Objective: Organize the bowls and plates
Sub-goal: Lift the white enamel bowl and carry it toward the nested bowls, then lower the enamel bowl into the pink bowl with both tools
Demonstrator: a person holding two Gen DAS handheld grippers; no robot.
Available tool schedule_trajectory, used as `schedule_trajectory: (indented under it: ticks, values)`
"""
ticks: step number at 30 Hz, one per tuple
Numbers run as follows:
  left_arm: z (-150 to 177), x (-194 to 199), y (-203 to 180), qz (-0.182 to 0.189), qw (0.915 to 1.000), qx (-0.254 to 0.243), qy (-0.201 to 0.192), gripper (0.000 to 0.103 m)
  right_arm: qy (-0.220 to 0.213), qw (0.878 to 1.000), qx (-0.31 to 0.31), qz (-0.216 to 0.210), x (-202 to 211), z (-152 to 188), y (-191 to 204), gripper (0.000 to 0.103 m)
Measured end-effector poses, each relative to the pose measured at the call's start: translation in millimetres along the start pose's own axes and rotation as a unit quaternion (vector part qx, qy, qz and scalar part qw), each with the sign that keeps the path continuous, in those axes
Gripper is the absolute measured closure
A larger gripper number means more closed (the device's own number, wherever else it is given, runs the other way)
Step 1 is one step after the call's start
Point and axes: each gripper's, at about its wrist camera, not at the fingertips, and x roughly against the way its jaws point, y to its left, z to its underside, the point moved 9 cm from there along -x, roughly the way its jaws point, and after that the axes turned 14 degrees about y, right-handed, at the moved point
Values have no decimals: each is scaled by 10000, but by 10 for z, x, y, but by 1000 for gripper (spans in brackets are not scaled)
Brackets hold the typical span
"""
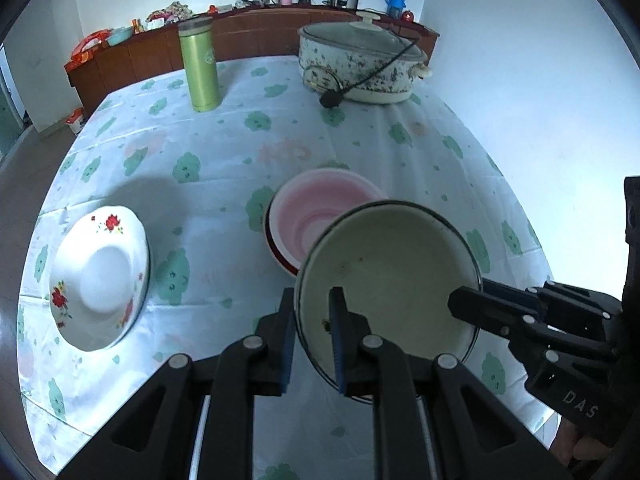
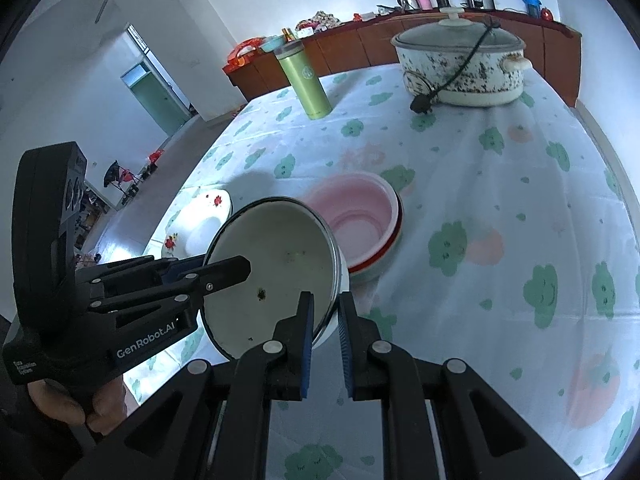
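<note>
Two grippers are seen, both clamped on one cream enamel bowl [image 1: 388, 276] with a dark rim. The left gripper [image 1: 313, 334] is closed on the bowl's left rim, one blue pad outside the wall and one inside. The right gripper [image 2: 325, 338] is closed on the opposite rim in the same way. The bowl is held tilted, clear of the tablecloth, just in front of and partly over the pink bowl [image 1: 320, 216]. A few dark specks are seen on its inner surface.

Writing: "GenRobot.AI" is read on the left gripper's body in the right wrist view; "DAS" is read on the right gripper's body in the left wrist view. A hand [image 2: 60, 404] is seen on the left gripper's handle.

One pink bowl with a red outer band is set on the table [image 1: 224, 148], mid-table. One white deep plate [image 1: 96, 276] with red flower prints is set to its left, well apart. The table is covered with a white cloth printed with green flowers.

Further back: one green flask [image 1: 200, 66] standing upright, and one speckled electric pot [image 1: 360, 64] with a glass lid, its black cord and plug draped down the front.

Farthest, one brown sideboard [image 1: 256, 36] is seen along the wall, carrying one kettle, one pink flask, one dark flask, one steel pot and one blue jug; the labels cannot be read.
</note>
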Motion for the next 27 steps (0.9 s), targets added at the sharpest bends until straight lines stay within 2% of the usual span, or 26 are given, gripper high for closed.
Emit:
schedule_trajectory:
  ticks: [14,27]
  values:
    - [-470,-28,84,-118,9998,10,-155,89,-318,9991,183,190,86,-512,-54,89]
    - [-740,-420,168,-191,9996,153,160,89,-234,9993,40,276,-150,-827,-228,89]
